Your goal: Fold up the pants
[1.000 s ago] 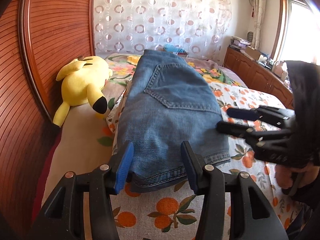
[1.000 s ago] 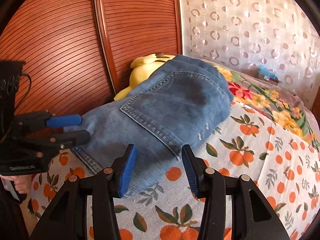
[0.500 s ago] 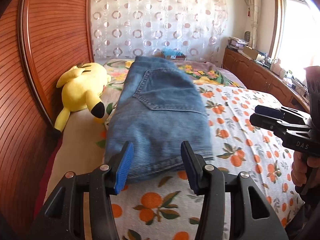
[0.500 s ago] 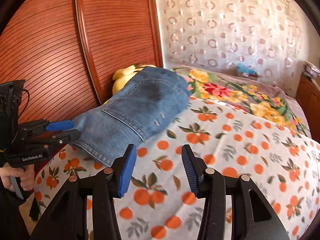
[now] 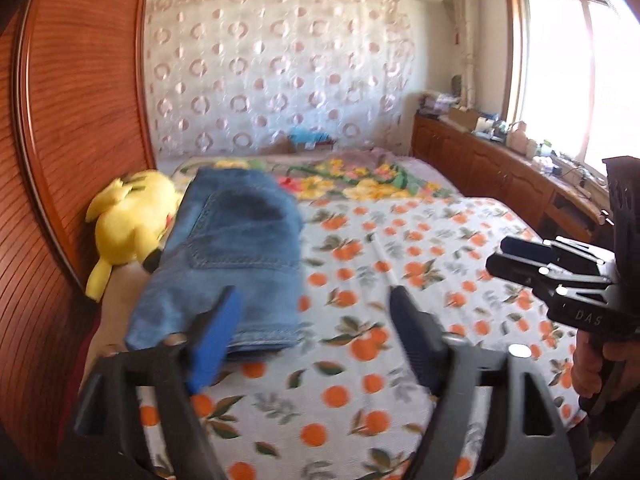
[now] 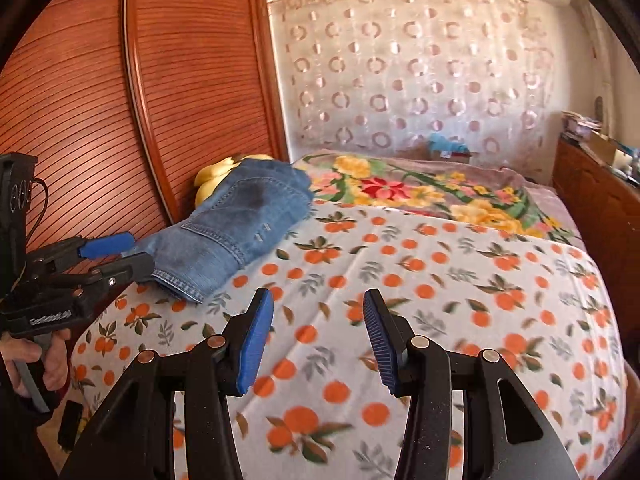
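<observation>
Folded blue jeans (image 5: pixel 232 256) lie on the left side of the bed, back pocket up; in the right wrist view the jeans (image 6: pixel 236 224) sit at the left. My left gripper (image 5: pixel 316 312) hovers off the near end of the jeans, its jaws opening wide, nothing between them. My right gripper (image 6: pixel 318 316) stands open over the orange-print sheet, away from the jeans, holding nothing. Each gripper shows in the other's view: the right gripper (image 5: pixel 504 256) at the right edge, the left gripper (image 6: pixel 132 252) near the jeans' hem.
A yellow plush toy (image 5: pixel 128 220) lies between the jeans and the wooden headboard (image 5: pixel 72 120). An orange-print sheet (image 6: pixel 440 288) covers the bed, with a floral blanket (image 6: pixel 420 196) behind. A wooden cabinet (image 5: pixel 500 172) with clutter runs along the right under a window.
Both grippers have pulled back and up from the jeans, which now look smaller and further left. The left gripper's jaws have spread wider. The right gripper has swung right over the sheet.
</observation>
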`<action>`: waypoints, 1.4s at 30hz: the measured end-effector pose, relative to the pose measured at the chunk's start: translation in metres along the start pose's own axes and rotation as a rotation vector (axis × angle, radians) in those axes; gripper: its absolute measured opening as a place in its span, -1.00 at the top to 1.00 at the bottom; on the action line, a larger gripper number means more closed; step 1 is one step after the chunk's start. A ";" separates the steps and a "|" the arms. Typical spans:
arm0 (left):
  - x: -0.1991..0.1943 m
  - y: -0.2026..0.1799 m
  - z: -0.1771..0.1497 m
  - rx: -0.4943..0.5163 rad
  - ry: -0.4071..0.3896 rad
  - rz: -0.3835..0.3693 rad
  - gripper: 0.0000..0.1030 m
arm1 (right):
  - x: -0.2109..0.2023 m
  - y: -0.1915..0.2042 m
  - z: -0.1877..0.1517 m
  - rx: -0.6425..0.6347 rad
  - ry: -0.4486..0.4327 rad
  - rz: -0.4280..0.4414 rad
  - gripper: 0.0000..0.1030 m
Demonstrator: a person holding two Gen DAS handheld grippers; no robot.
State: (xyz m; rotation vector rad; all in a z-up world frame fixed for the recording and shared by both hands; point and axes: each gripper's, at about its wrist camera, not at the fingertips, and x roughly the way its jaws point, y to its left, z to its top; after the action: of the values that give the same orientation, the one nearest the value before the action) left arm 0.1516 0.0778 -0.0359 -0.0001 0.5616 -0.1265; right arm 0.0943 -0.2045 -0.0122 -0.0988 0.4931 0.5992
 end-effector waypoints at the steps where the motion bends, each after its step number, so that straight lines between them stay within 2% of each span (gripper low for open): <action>1: -0.002 -0.005 0.002 0.003 -0.006 -0.002 -0.58 | -0.008 -0.002 -0.002 0.008 -0.007 -0.004 0.06; 5: -0.003 -0.025 0.007 0.017 0.009 -0.012 -0.59 | -0.031 -0.005 -0.009 0.032 -0.033 -0.024 0.05; 12: -0.025 -0.057 0.017 0.040 -0.039 -0.048 -0.60 | -0.080 -0.012 -0.015 0.062 -0.103 -0.064 0.04; 14: -0.033 -0.062 0.021 0.033 -0.058 -0.059 -0.75 | -0.091 -0.011 -0.015 0.068 -0.115 -0.079 0.00; 17: -0.047 -0.072 0.027 0.039 -0.095 -0.071 -0.81 | -0.110 -0.009 -0.016 0.062 -0.140 -0.113 -0.06; 20: -0.056 -0.081 0.032 0.061 -0.115 -0.067 -0.82 | -0.124 -0.006 -0.019 0.061 -0.158 -0.138 -0.19; 25: -0.075 -0.095 0.041 0.073 -0.146 -0.065 -0.82 | -0.149 0.001 -0.022 0.062 -0.188 -0.180 -0.55; 27: -0.081 -0.100 0.043 0.083 -0.149 -0.062 -0.82 | -0.154 0.001 -0.024 0.057 -0.201 -0.187 -0.64; 32: -0.089 -0.111 0.045 0.083 -0.131 -0.046 -0.82 | -0.164 0.011 -0.027 0.044 -0.216 -0.217 -0.69; 42: -0.103 -0.114 0.039 0.048 -0.158 -0.039 -0.82 | -0.180 0.029 -0.040 0.046 -0.219 -0.269 -0.71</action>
State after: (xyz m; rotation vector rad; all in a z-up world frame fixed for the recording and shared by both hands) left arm 0.0721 -0.0247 0.0562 0.0260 0.4008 -0.1763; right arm -0.0669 -0.2832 0.0386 -0.0533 0.2747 0.3299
